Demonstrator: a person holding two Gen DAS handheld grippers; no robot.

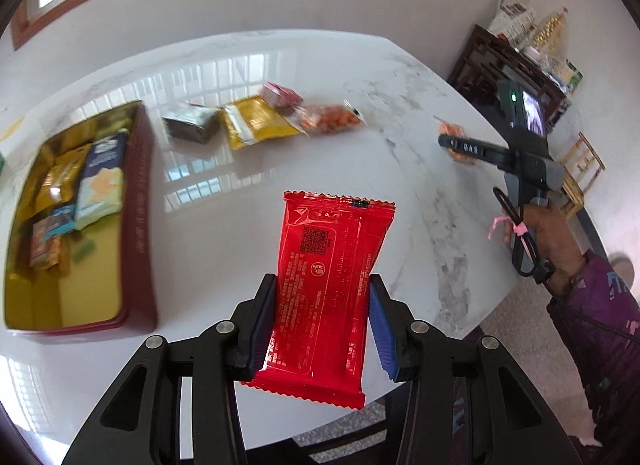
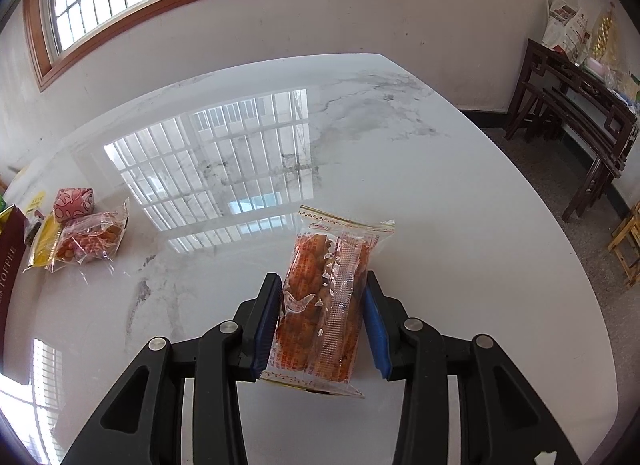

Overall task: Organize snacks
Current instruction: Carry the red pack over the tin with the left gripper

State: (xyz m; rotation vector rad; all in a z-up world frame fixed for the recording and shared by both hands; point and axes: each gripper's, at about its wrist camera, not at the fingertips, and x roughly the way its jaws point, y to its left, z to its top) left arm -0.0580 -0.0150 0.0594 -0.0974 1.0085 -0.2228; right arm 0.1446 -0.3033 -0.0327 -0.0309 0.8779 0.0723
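My left gripper [image 1: 322, 299] is shut on a red snack packet [image 1: 326, 285], held above the white marble table [image 1: 280, 169]. To its left lies an open gold-lined tin box [image 1: 136, 225] with several snack packs inside. My right gripper [image 2: 322, 301] is shut on a clear packet of orange snacks [image 2: 324, 297], lifted over the table. The left wrist view also shows the right gripper [image 1: 456, 145] at the right, held by a hand [image 1: 552, 237], with that orange packet [image 1: 454, 137] between its fingers. Loose snacks lie at the back: a dark pack [image 1: 192, 125], a yellow pack [image 1: 256, 125], a clear orange bag [image 1: 328, 119].
A pink patterned pack [image 2: 74, 201] and the clear orange bag [image 2: 92, 241] lie at the left of the right wrist view, next to the tin's dark red wall [image 2: 10, 261]. A dark wooden side table [image 2: 576, 113] and a stool [image 2: 628, 241] stand beyond the table's right edge.
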